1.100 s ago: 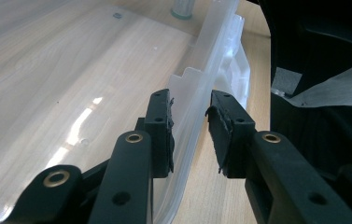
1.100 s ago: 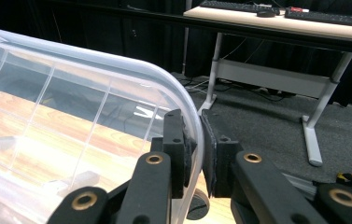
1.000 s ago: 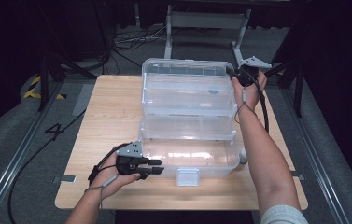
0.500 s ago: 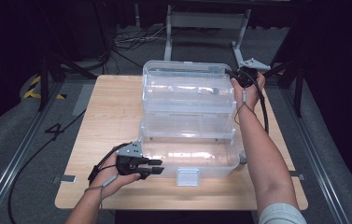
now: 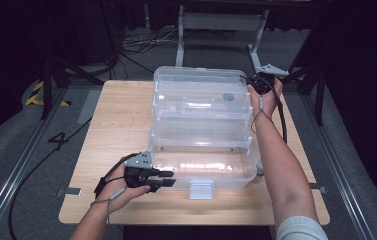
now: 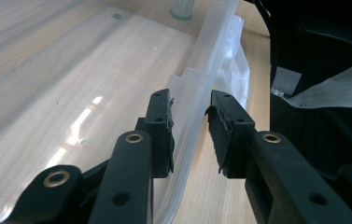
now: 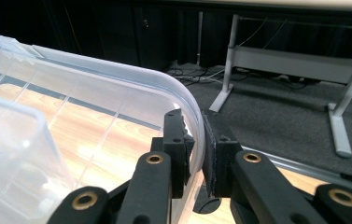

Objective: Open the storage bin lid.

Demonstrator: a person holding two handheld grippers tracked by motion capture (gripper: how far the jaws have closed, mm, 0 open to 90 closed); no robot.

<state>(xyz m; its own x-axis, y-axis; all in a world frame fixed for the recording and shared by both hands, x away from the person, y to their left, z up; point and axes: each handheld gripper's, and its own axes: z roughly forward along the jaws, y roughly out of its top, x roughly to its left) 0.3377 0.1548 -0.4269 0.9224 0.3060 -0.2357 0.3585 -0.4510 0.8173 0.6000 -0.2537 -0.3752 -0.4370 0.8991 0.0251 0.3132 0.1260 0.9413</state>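
Observation:
A clear plastic bin (image 5: 246, 172) stands on the wooden table (image 5: 121, 125), and its hinged lid (image 5: 201, 100) is tilted up at the back. My left gripper (image 5: 171, 178) is at the bin's front left corner. Its jaws are closed over the bin's rim (image 6: 197, 98), one pad inside the wall and one outside. My right gripper (image 5: 256, 86) reaches to the lid's far right corner. It is shut on the lid's curved edge (image 7: 183, 93), and my right gripper's pads (image 7: 194, 123) pinch the thin plastic from both sides.
A white latch (image 5: 200, 189) hangs at the middle of the bin's front wall. A small round object (image 6: 182, 9) stands on the table by the bin's right side. Dark floor, cables and a metal frame (image 5: 221, 22) lie beyond the table's far edge.

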